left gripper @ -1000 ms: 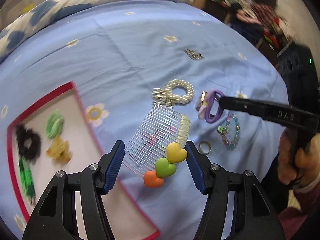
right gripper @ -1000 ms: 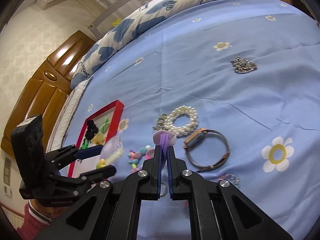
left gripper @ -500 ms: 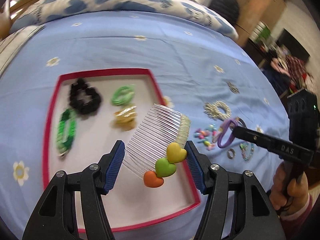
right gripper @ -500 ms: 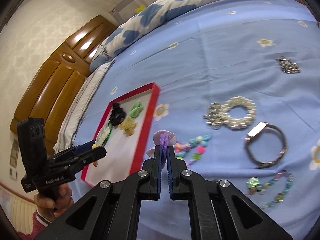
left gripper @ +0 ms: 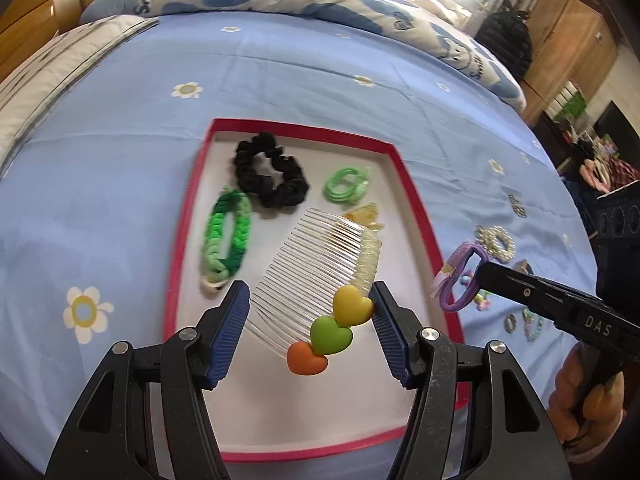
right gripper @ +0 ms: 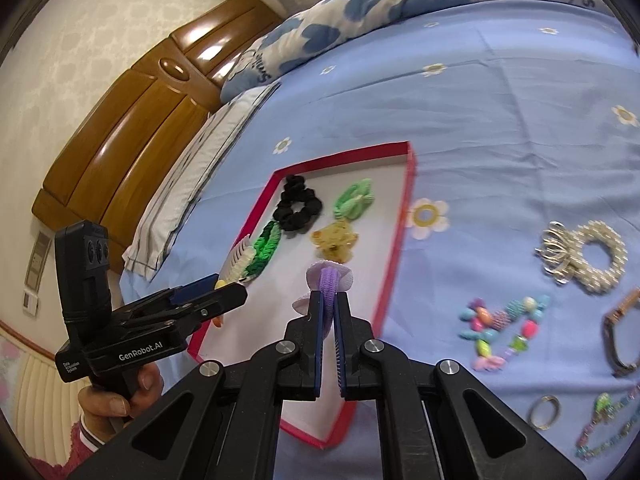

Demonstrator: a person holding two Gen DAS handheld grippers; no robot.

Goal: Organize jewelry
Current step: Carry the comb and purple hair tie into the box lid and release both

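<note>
Two hand-held grippers are in your hands, both over the red-rimmed tray [left gripper: 416, 216] that lies on the blue flowered bed [left gripper: 120, 168]. Your left hand-held gripper [left gripper: 310, 328] is clamped on a clear plastic hair comb [left gripper: 320, 264]: its ribbed blue pads press the comb's two ends, the fine teeth fan out up and to the left, and three smooth matte hearts in yellow, green and orange run along its spine. Your right hand-held gripper [right gripper: 329, 316] has its jaws together on a purple hair tie [right gripper: 330, 280], a soft ribbed loop with a pale lilac fabric patch, held above the tray's near corner.

Inside the tray, on its flat white floor, lie a crinkly black scrunchie [left gripper: 270, 174], a braided green band [left gripper: 228, 240], a coiled light-green tie [left gripper: 347, 185] and an amber translucent claw clip [right gripper: 334, 240].

From the left wrist view the clip is mostly hidden behind the comb, and the loose pieces on the sheet are small at the right. The right wrist view shows them plainly: a pearl ring bracelet [right gripper: 600, 258] with a bunch of silver hoops, a string of coloured beads [right gripper: 504, 328], a thin gold ring [right gripper: 543, 412] and part of a watch [right gripper: 620, 336] at the edge, as well as the wooden headboard [right gripper: 132, 120].
</note>
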